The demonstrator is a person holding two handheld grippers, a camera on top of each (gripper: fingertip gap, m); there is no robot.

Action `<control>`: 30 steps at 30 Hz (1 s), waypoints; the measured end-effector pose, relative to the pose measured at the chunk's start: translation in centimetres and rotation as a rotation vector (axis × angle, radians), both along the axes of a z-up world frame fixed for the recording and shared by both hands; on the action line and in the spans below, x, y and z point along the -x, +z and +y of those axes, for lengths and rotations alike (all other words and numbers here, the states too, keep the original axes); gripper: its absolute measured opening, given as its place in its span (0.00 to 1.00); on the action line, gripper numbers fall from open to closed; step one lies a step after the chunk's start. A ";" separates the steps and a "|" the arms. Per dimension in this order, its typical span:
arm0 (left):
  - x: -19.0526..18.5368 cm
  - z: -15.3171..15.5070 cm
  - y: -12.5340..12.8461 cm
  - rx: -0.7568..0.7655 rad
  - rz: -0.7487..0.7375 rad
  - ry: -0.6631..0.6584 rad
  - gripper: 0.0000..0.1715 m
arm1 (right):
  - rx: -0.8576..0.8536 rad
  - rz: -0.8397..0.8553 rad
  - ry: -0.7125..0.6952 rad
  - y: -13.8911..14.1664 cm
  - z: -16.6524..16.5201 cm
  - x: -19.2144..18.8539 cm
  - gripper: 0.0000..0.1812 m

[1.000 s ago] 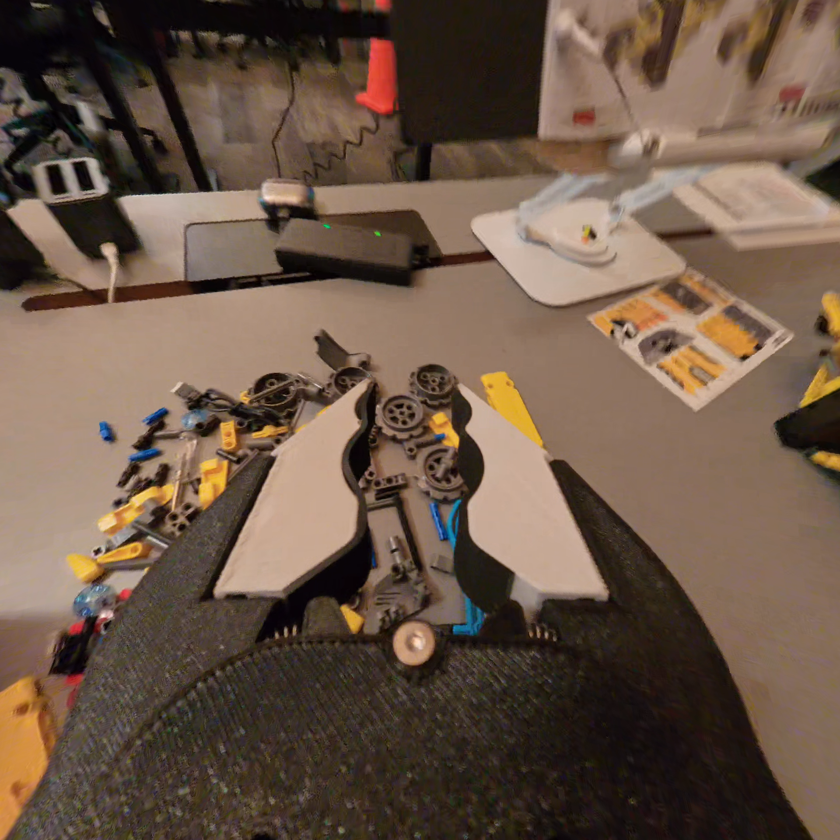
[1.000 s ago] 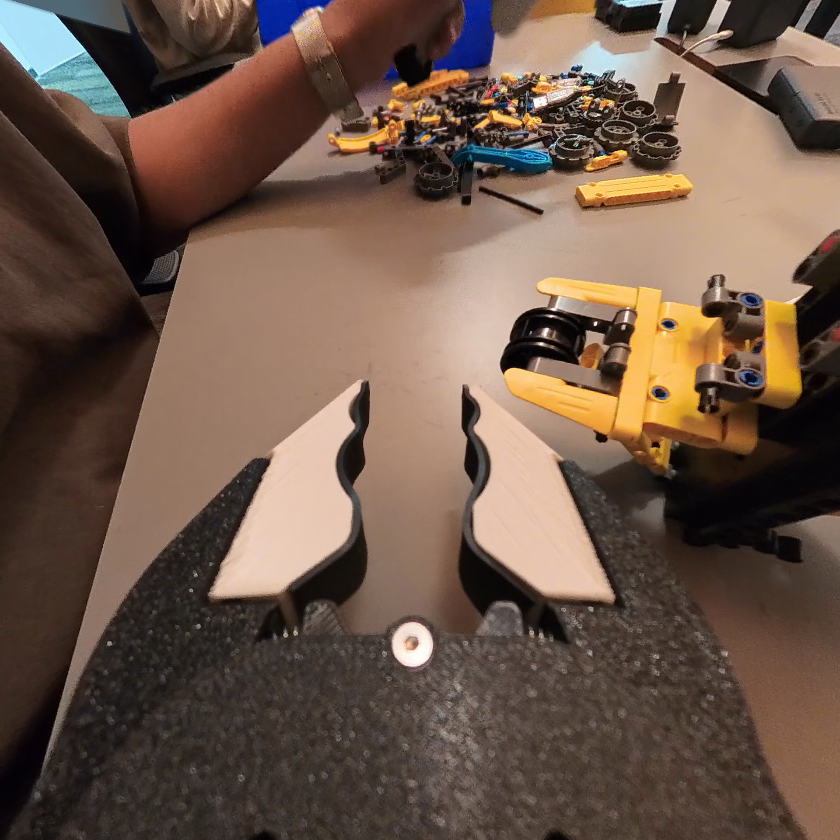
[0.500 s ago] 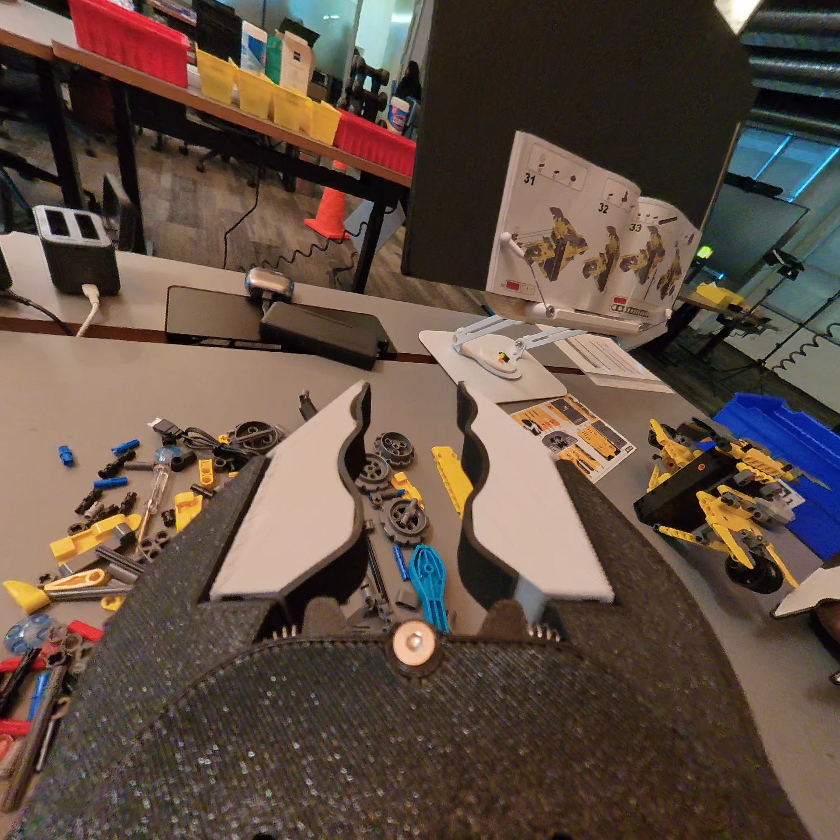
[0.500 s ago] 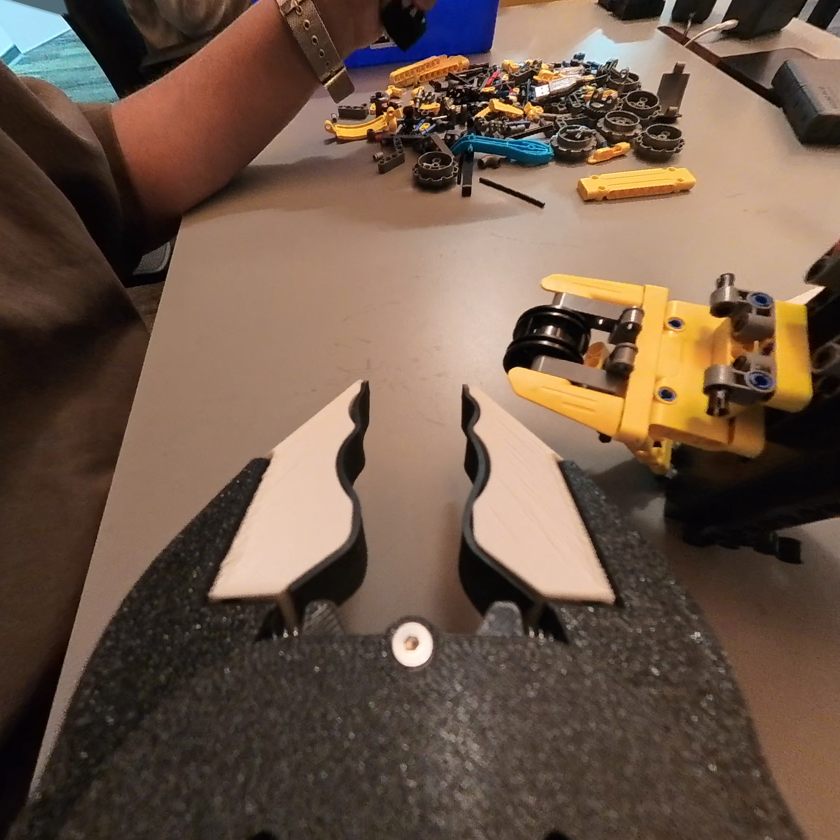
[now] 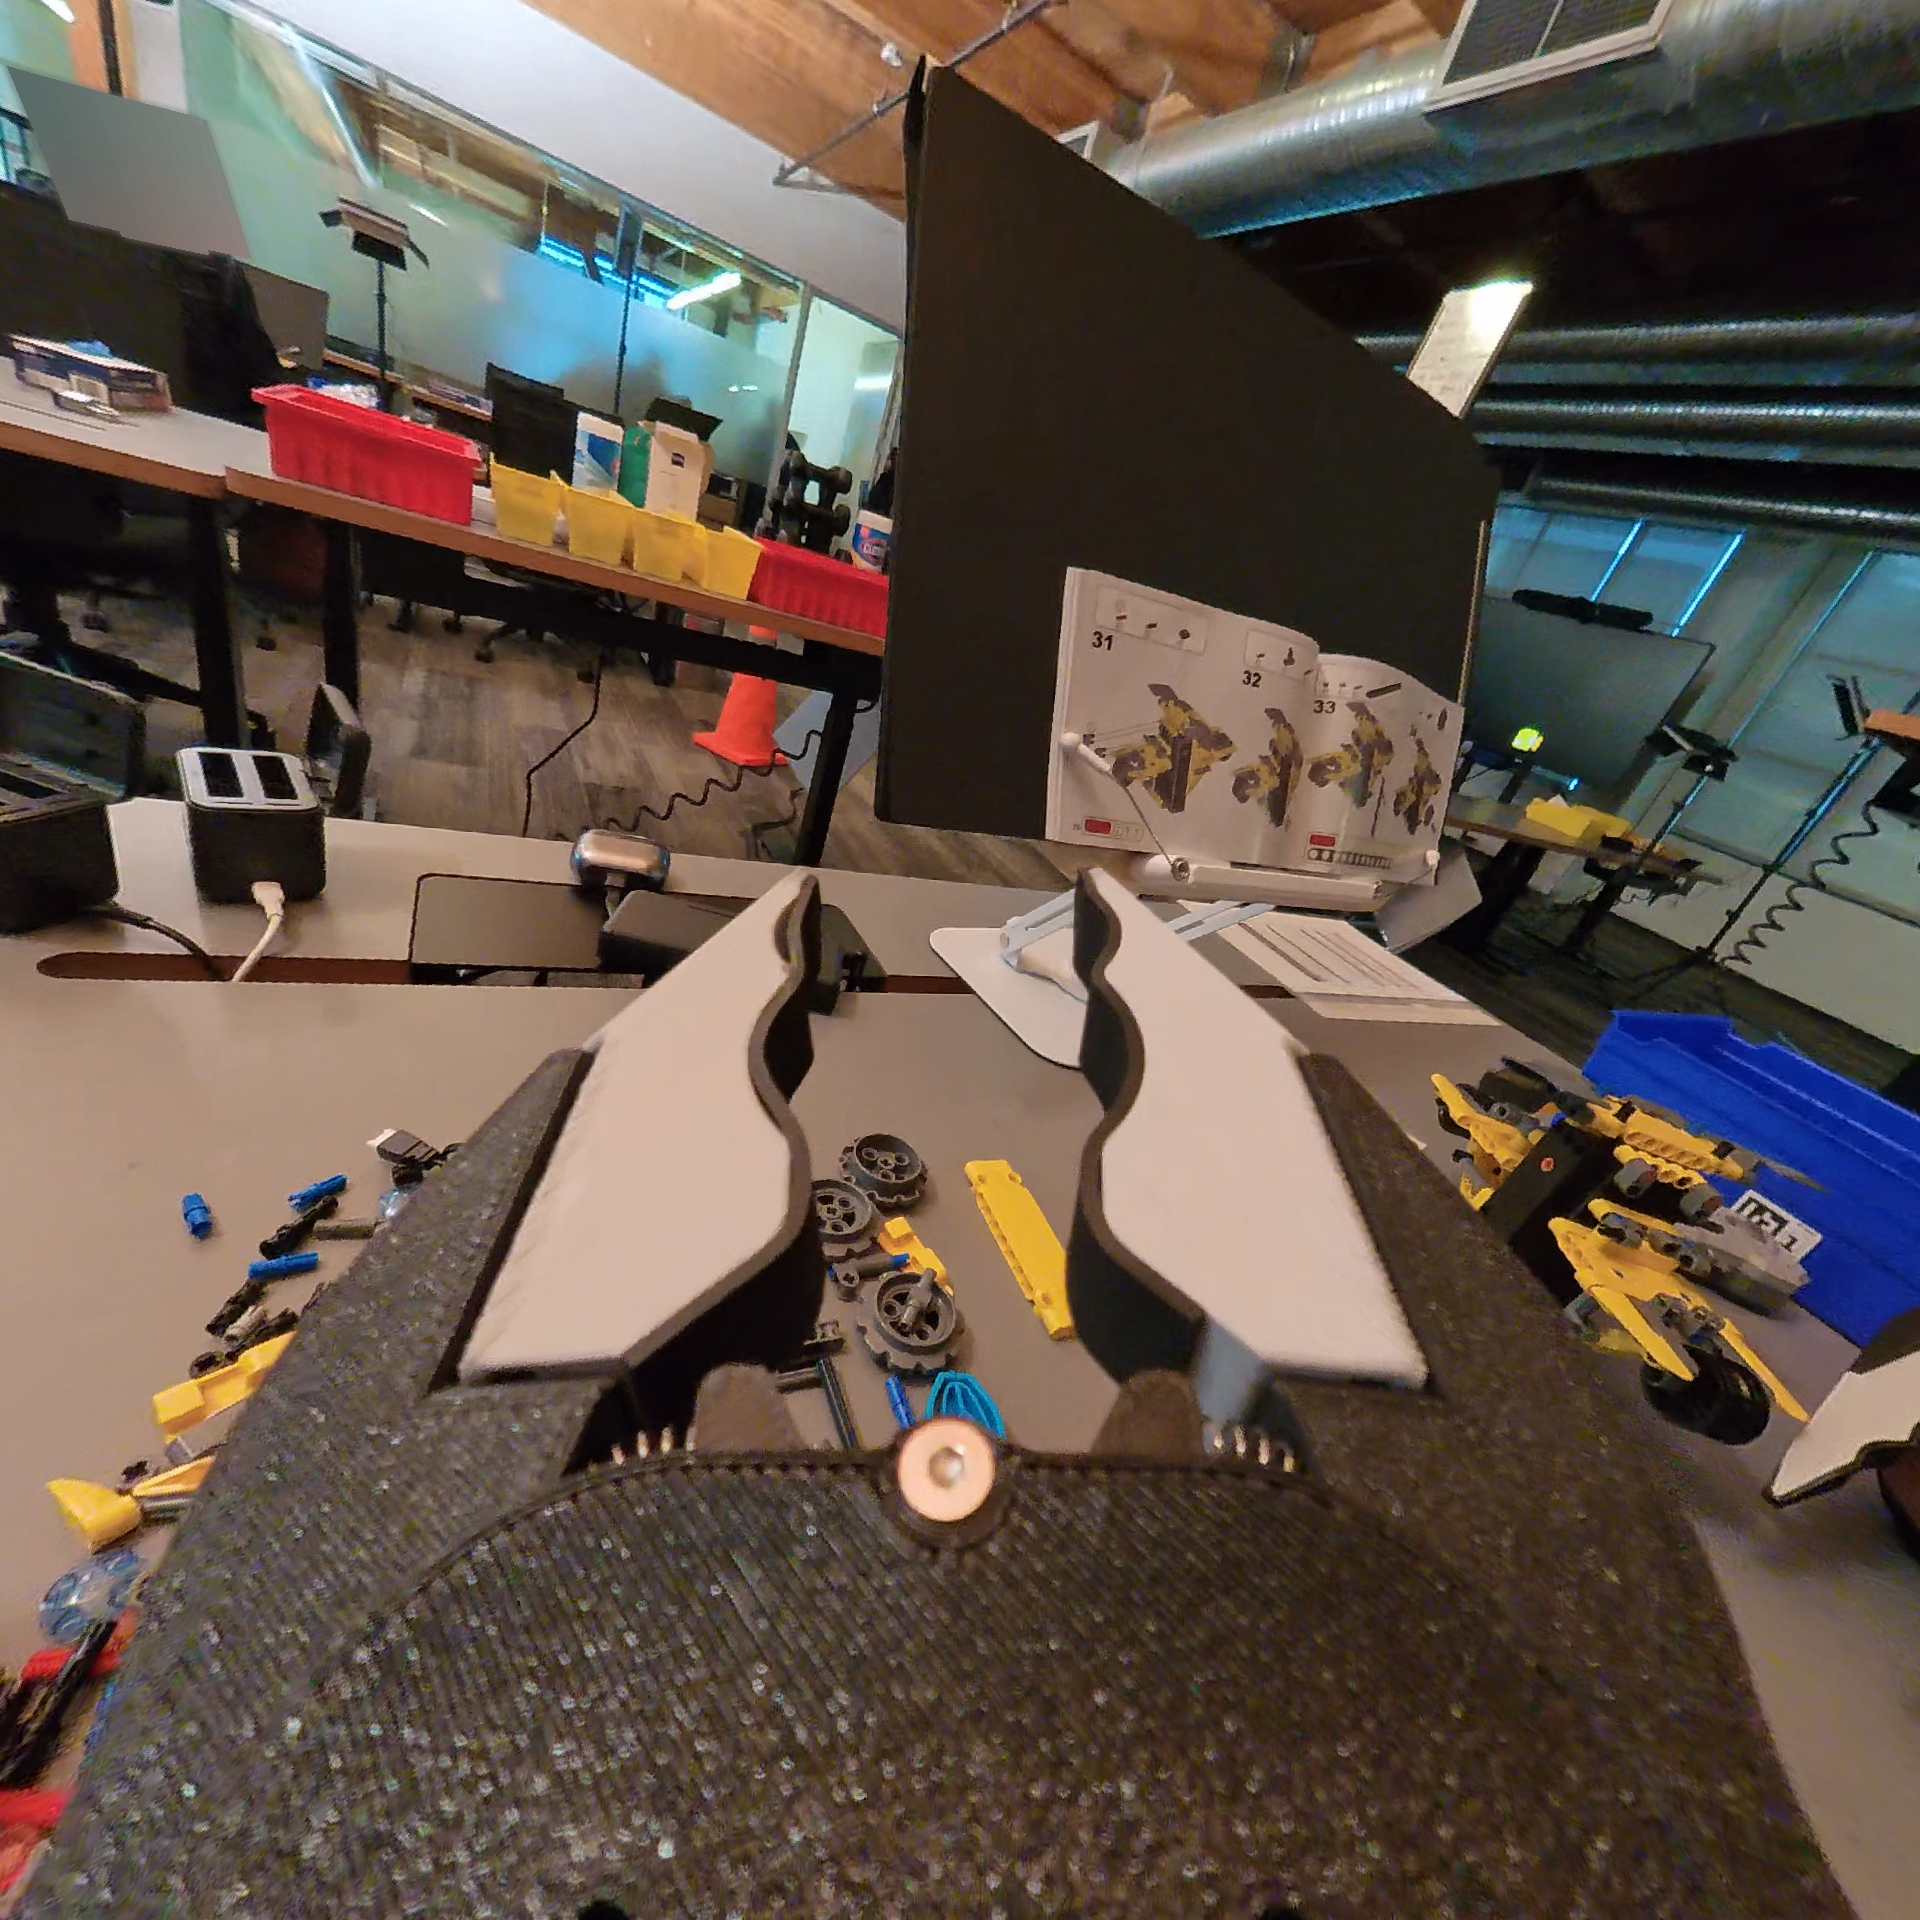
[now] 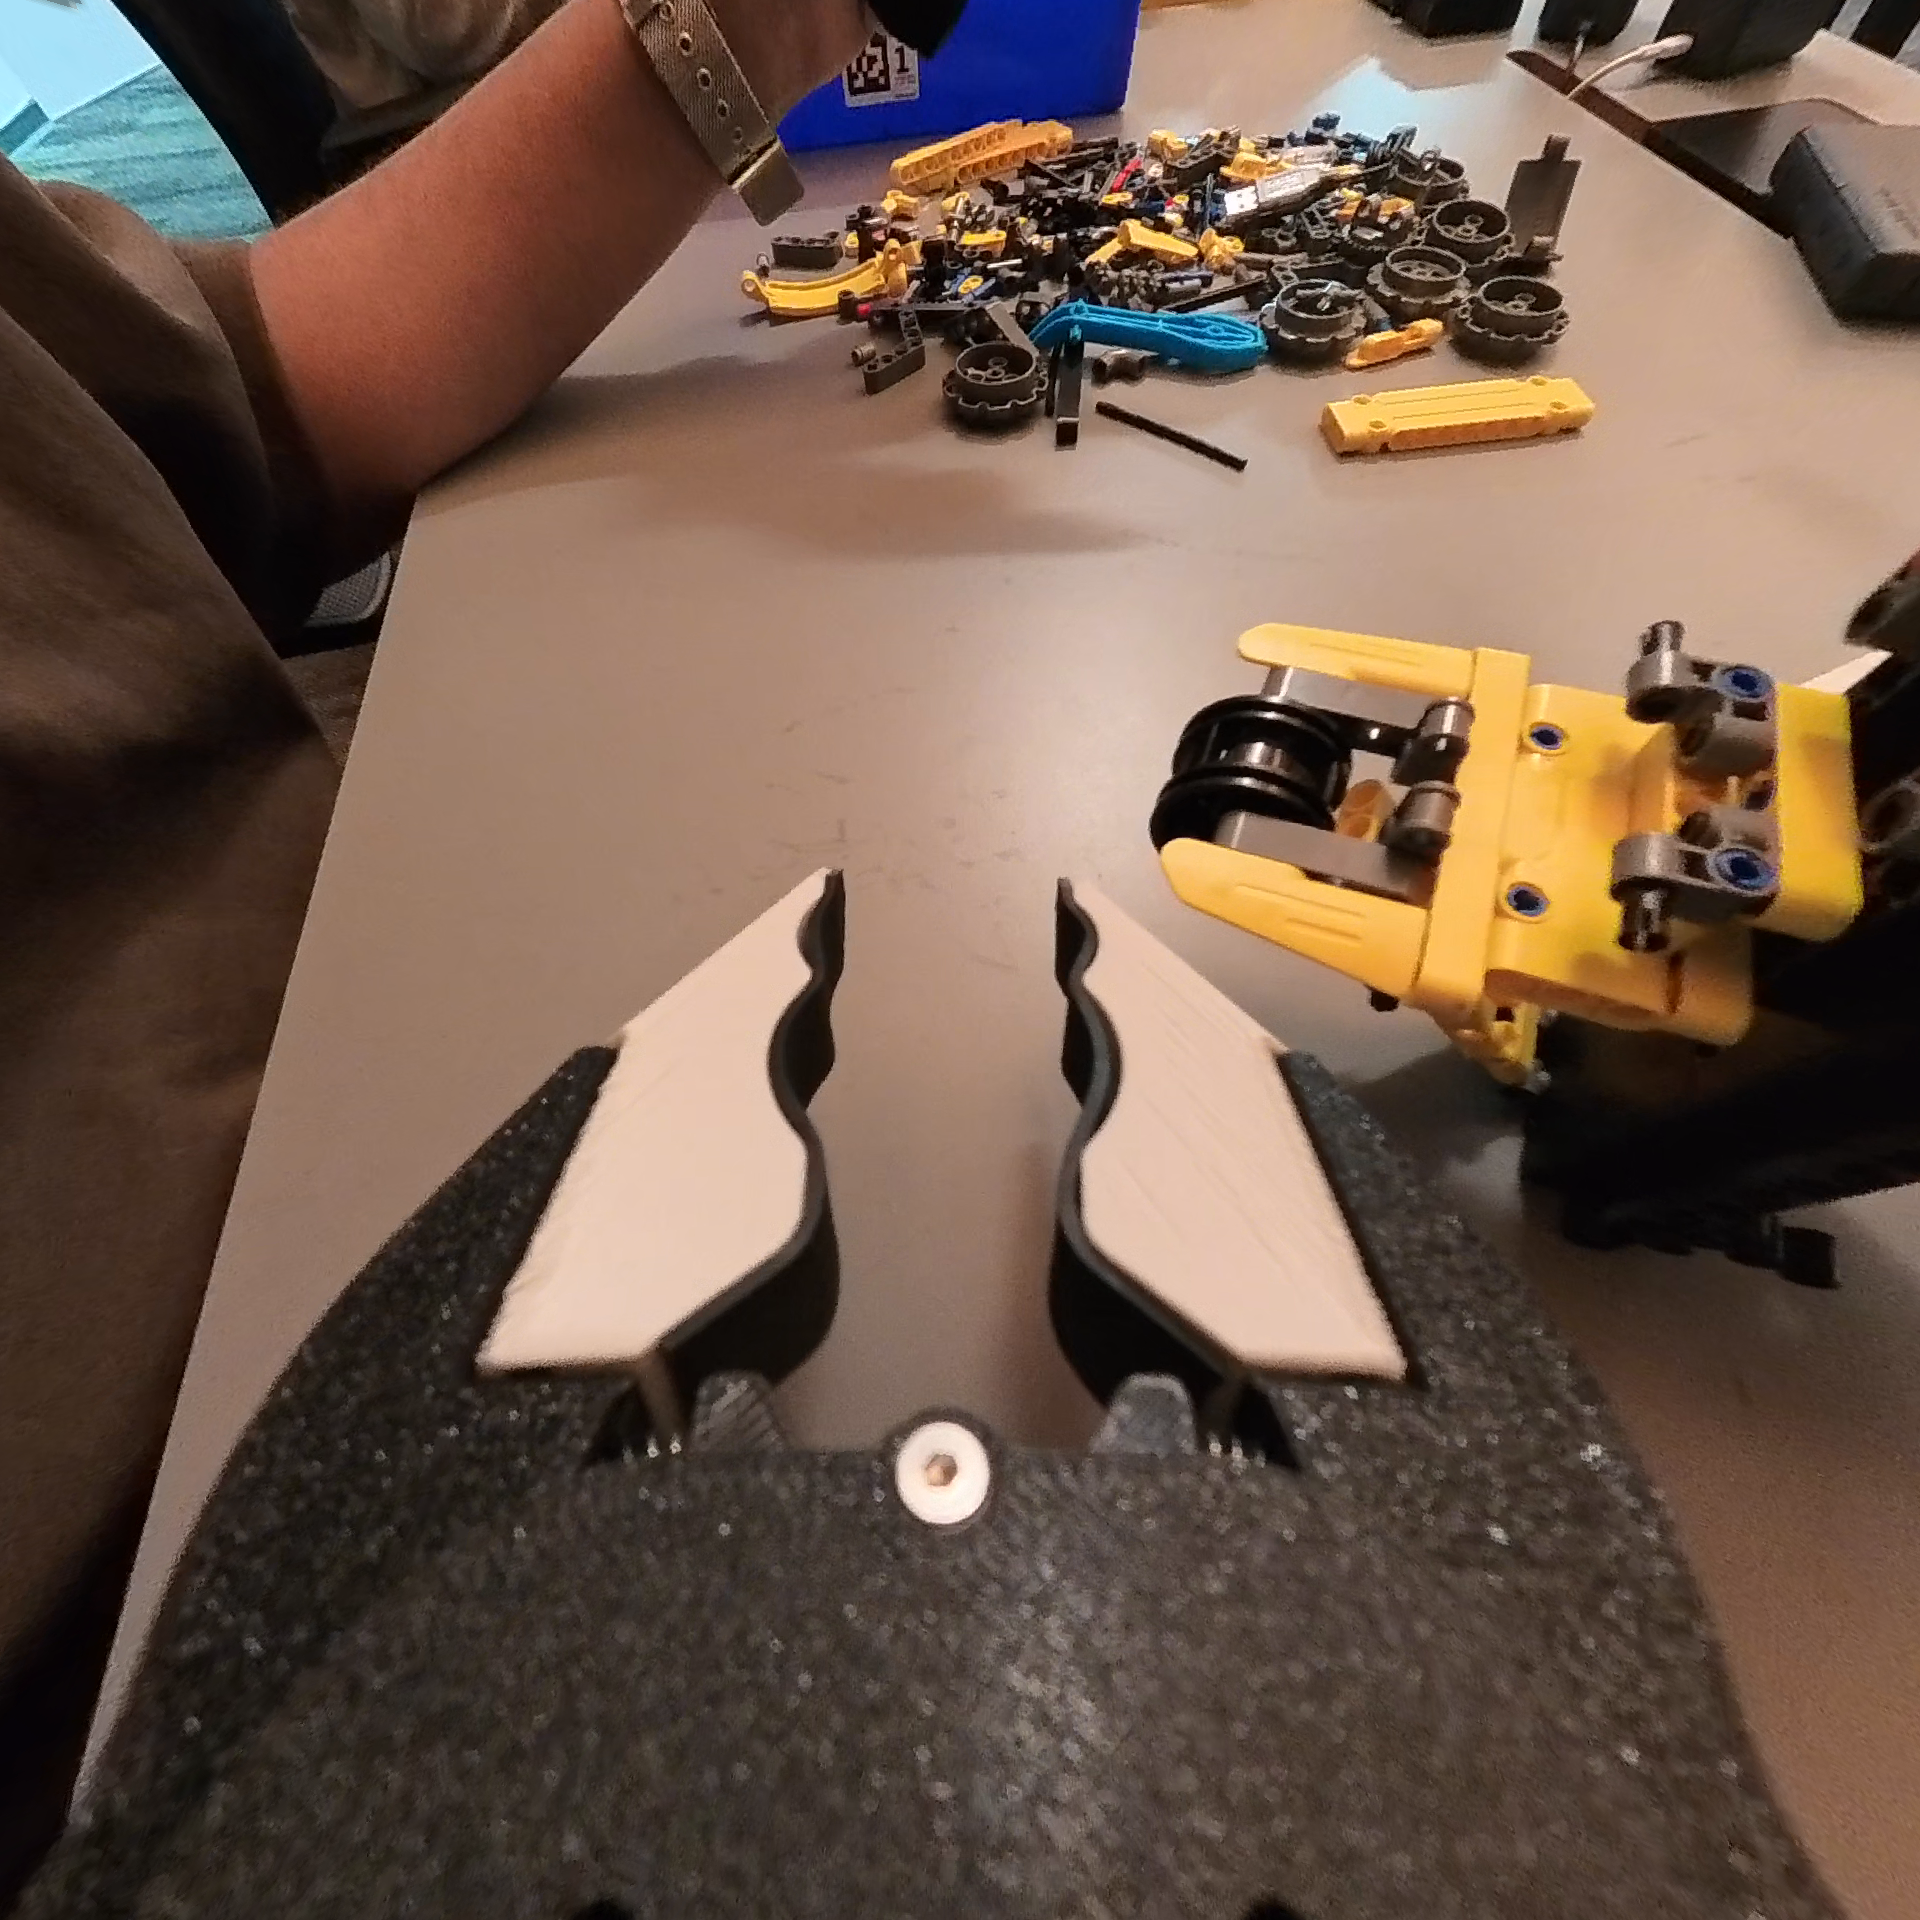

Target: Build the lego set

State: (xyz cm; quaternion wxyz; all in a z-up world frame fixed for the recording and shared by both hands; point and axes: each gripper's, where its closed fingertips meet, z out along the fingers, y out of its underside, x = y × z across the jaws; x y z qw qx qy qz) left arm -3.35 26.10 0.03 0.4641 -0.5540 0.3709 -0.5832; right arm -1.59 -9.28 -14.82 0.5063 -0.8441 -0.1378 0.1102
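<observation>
Left gripper (image 5: 943,914): jaws apart, empty, raised above the loose toy parts (image 5: 883,1257) at frame centre on the bench (image 5: 156,1091). Right gripper (image 6: 951,904): jaws apart, empty, just left of the yellow toy model (image 6: 1538,862). Advise lowering squarely over one part only.

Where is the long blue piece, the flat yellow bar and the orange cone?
long blue piece (image 6: 1148,338), right wrist view, middle of its openwork body.
flat yellow bar (image 6: 1457,412), right wrist view, centre of its top face.
orange cone (image 5: 746,717), left wrist view, its sloping side.
</observation>
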 end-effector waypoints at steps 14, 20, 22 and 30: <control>2.9 -2.9 1.5 -0.015 -0.046 0.017 0.14 | 0.002 0.003 -0.022 0.0 0.1 -0.7 0.22; 4.2 -9.8 -6.8 -0.056 0.410 -0.115 0.22 | 0.007 0.082 -0.037 0.3 0.2 -1.4 0.22; 4.6 -11.4 -11.2 -0.038 0.599 -0.145 0.36 | 0.018 0.099 -0.036 0.2 0.2 -1.5 0.22; 4.7 -13.0 -17.7 -0.121 0.858 -0.124 0.30 | 0.019 0.084 -0.042 0.1 0.3 -1.5 0.22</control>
